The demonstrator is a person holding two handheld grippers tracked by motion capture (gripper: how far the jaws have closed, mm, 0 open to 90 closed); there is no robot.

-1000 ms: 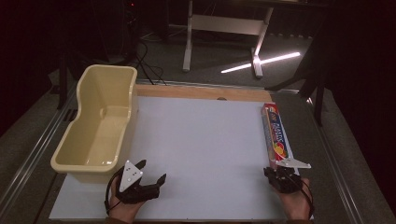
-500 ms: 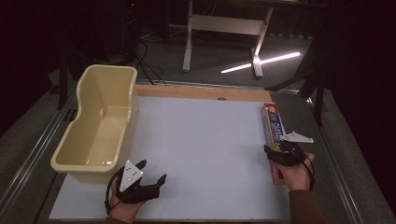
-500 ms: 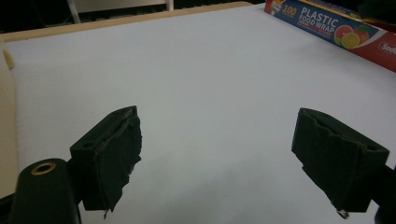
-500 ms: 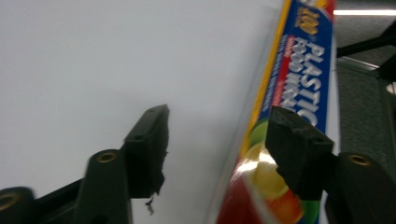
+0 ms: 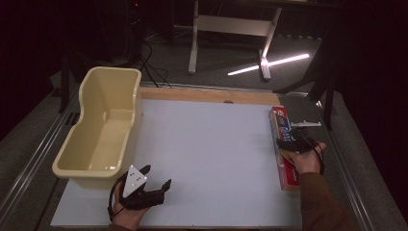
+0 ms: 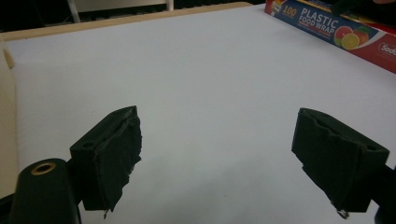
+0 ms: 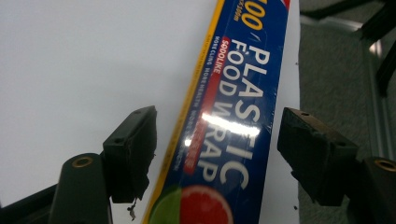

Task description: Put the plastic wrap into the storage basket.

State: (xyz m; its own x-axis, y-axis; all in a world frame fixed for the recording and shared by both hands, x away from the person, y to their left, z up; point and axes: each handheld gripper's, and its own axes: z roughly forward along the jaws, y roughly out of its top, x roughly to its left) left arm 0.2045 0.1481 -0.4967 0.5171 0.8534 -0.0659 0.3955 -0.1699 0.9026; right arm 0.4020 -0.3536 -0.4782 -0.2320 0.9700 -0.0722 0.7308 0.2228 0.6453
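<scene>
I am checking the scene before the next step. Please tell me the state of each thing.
Food wrap box: closed, lying flat at the table's right edge.
Tub: upright, empty.
Right gripper: jaws just opened, straddling the box, not pressing.
Left gripper: jaws open, nothing between.

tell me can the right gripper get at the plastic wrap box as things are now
Probably yes: the right gripper hangs just above the plastic wrap box, jaws open either side of it, nothing between.
</scene>
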